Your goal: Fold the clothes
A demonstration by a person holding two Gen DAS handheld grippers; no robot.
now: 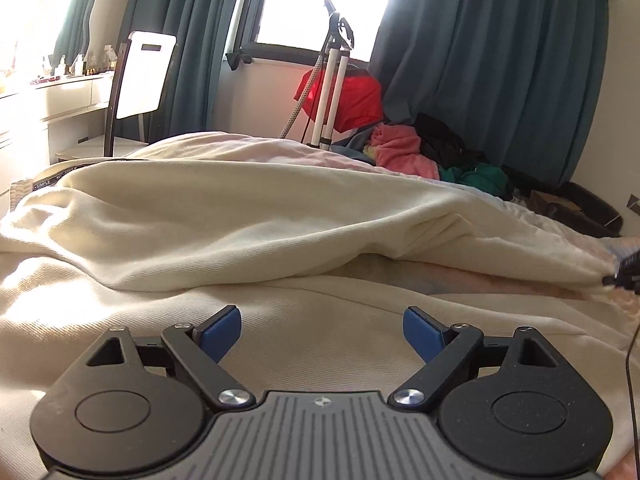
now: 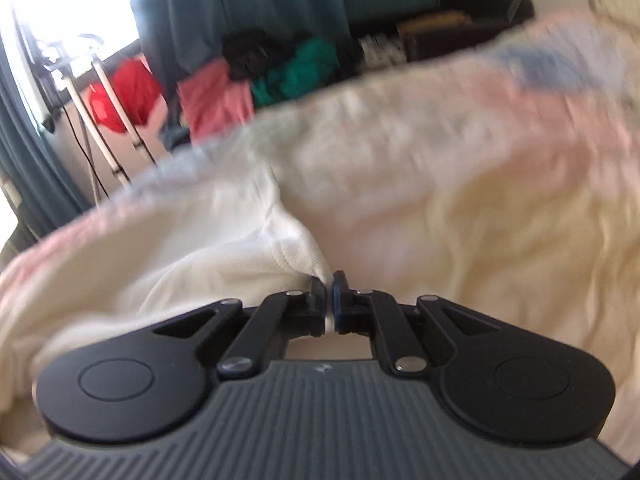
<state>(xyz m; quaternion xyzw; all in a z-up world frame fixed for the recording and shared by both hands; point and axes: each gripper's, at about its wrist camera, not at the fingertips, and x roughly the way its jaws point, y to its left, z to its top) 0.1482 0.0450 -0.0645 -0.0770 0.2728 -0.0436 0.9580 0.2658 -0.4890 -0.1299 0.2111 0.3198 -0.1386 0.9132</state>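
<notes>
A cream garment [image 1: 224,216] lies spread over the bed, one part lifted into a long fold across the middle of the left wrist view. My left gripper [image 1: 322,330] hovers just above the flat cream cloth, jaws wide open, nothing between its blue pads [image 1: 222,332]. At the far right edge the tip of my right gripper [image 1: 624,272] pinches the fold's end. In the blurred right wrist view my right gripper [image 2: 329,286] is shut on a bunched corner of the cream garment [image 2: 224,248], which stretches away to the left.
Beyond the bed lies a heap of clothes [image 1: 404,148] in pink, green and black, with a red cloth [image 1: 356,98] and a white stand [image 1: 332,92] under the window. A chair [image 1: 138,80] and dresser [image 1: 52,96] stand at left. A pink-blue bed cover [image 2: 540,92] lies beneath.
</notes>
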